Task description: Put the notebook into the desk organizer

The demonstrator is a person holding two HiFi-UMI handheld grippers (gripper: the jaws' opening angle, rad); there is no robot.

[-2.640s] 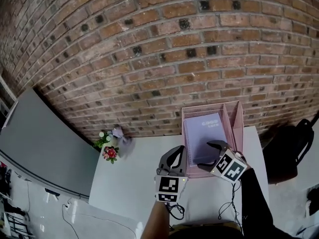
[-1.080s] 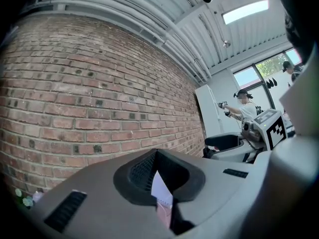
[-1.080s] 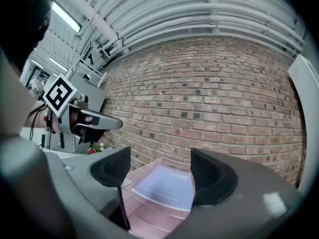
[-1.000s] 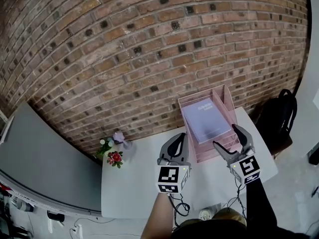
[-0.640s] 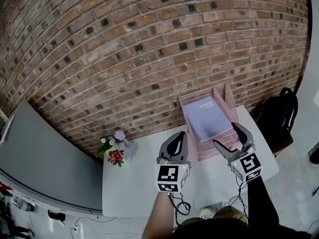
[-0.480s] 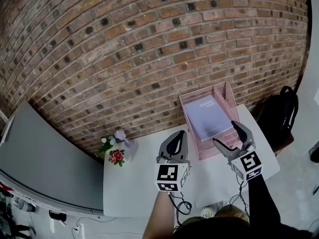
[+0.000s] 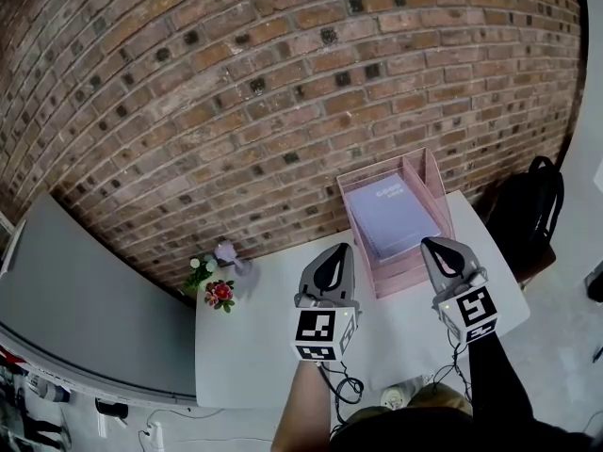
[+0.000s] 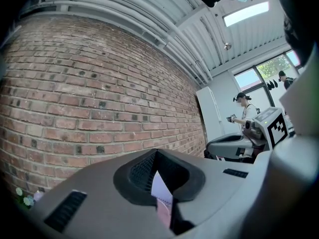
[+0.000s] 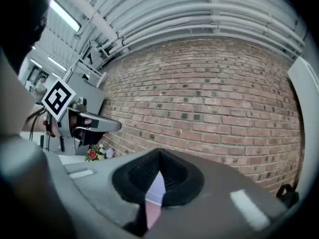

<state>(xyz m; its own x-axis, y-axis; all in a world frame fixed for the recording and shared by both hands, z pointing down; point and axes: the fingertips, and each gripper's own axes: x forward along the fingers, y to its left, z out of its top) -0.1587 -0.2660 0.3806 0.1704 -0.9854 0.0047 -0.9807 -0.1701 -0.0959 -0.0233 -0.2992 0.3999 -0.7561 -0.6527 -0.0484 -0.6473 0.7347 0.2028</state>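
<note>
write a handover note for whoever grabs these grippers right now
Left gripper: jaws together, empty, held over the white table.
Right gripper: jaws closing to shut, nothing between them, just in front of the organizer.
Notebook: lying face up in the pink desk organizer at the table's far edge by the brick wall.
Done: the notebook is in the organizer.
Left: nothing apparent; neither gripper touches it.

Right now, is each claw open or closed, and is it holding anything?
Left claw: closed, holding nothing.
Right claw: closed, holding nothing.
</note>
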